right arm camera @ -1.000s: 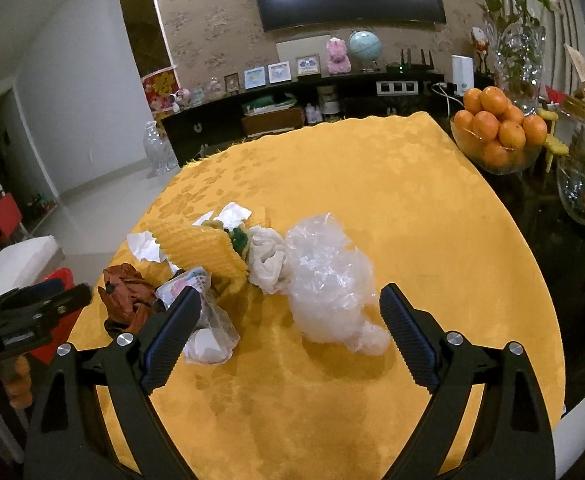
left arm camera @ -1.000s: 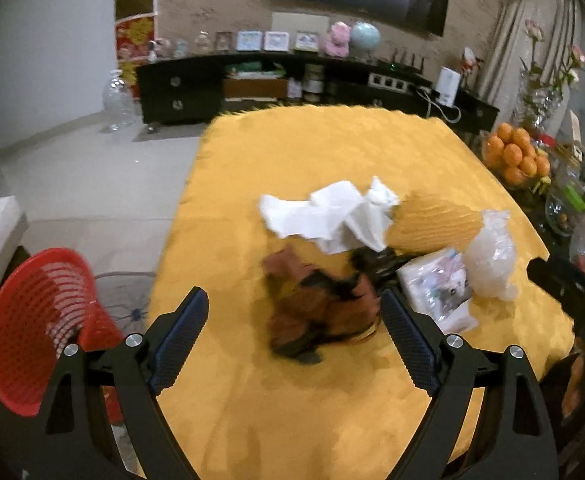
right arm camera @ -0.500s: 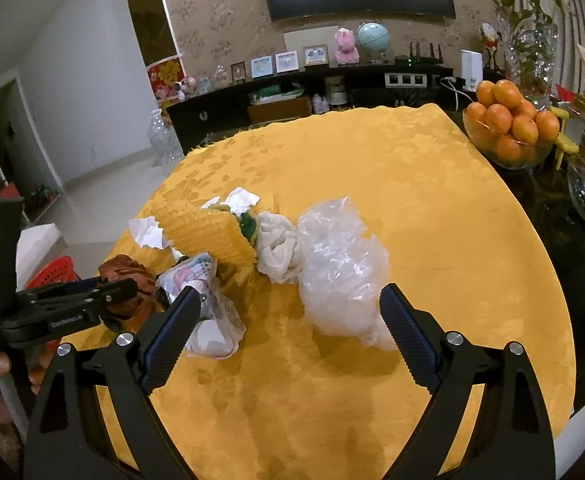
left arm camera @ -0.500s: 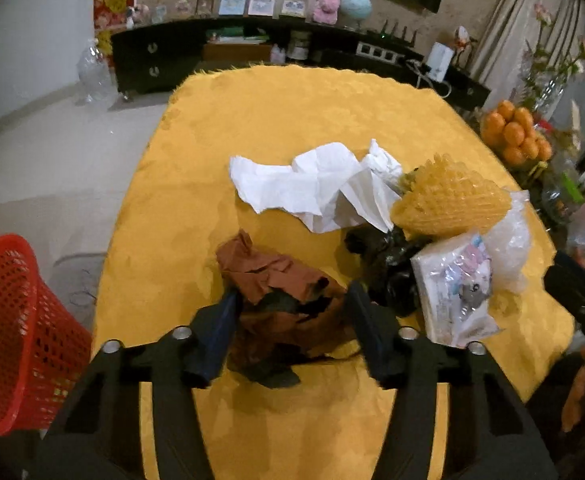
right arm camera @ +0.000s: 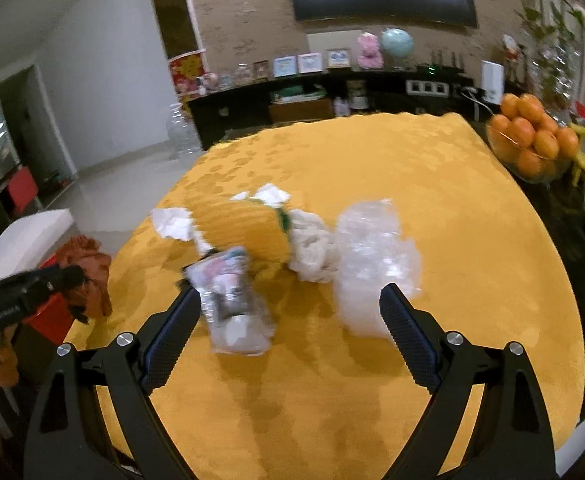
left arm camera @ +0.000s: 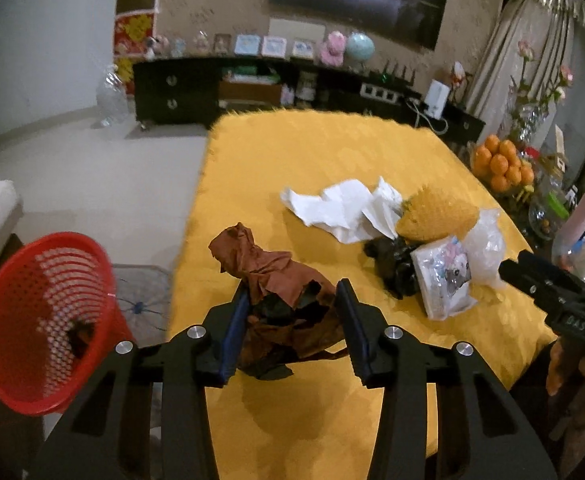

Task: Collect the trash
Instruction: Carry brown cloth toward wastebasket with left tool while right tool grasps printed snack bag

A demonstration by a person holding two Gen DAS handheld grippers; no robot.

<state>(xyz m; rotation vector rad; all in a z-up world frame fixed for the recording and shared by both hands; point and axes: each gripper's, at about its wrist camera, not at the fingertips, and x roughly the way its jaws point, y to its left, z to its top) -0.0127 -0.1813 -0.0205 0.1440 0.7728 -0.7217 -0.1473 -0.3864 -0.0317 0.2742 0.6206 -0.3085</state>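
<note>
The round table under a yellow patterned cloth (left arm camera: 332, 160) held most of the litter, while the red plastic mesh basket (left arm camera: 24, 320) stood on the floor just beside its left edge, something dark already inside. On the cloth lay a crumpled clear plastic bag (right arm camera: 372, 256), white crumpled paper (left arm camera: 340, 208), a yellow foam net sleeve (left arm camera: 436, 216), a printed plastic pouch (right arm camera: 228, 296) and a black wad (left arm camera: 396, 264). The left gripper (left arm camera: 292, 316) was clamped on a brown and black crumpled wrapper (left arm camera: 276, 280), lifted off the cloth near the basket. The right gripper (right arm camera: 288, 336) hung spread wide, empty, above the pouch and bag. Judging by this, at least 5 pieces remained.
</note>
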